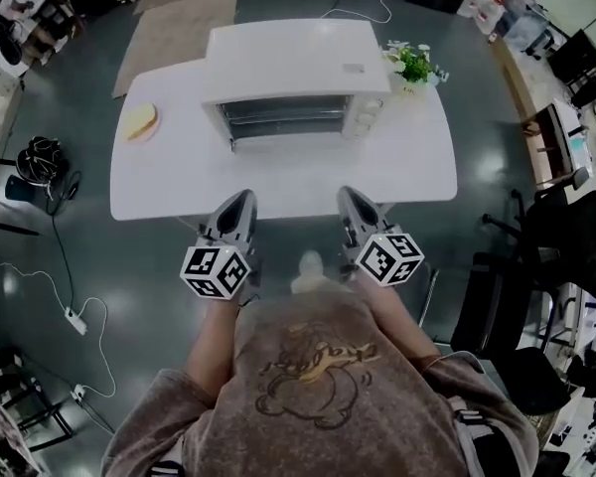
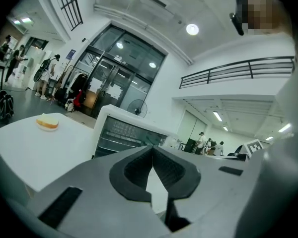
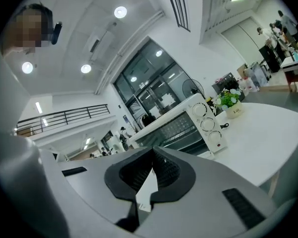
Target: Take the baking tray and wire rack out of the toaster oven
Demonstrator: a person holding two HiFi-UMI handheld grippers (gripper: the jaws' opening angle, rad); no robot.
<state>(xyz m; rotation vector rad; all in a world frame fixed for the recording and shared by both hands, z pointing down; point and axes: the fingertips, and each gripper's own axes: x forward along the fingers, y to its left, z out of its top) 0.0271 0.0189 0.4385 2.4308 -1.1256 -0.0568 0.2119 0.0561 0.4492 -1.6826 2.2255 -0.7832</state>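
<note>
In the head view, a boxy white toaster oven [image 1: 288, 102] stands on the rounded white tabletop [image 1: 278, 187], its glass door closed over the thin metal bars of the wire rack [image 1: 283, 117]; the baking tray cannot be told apart behind the glass. A round bread roll [image 1: 140, 120] lies to the left and a small potted plant [image 1: 412, 66] stands to the right. The grey left gripper [image 1: 242, 201] and right gripper [image 1: 350, 197] hang at the near edge, apart from the oven. The left gripper view shows ridged dark pads [image 2: 139, 170] pressed together, empty. The right gripper view shows the same closed, empty jaws, with three round knobs [image 3: 207, 124] on the oven beyond.
</note>
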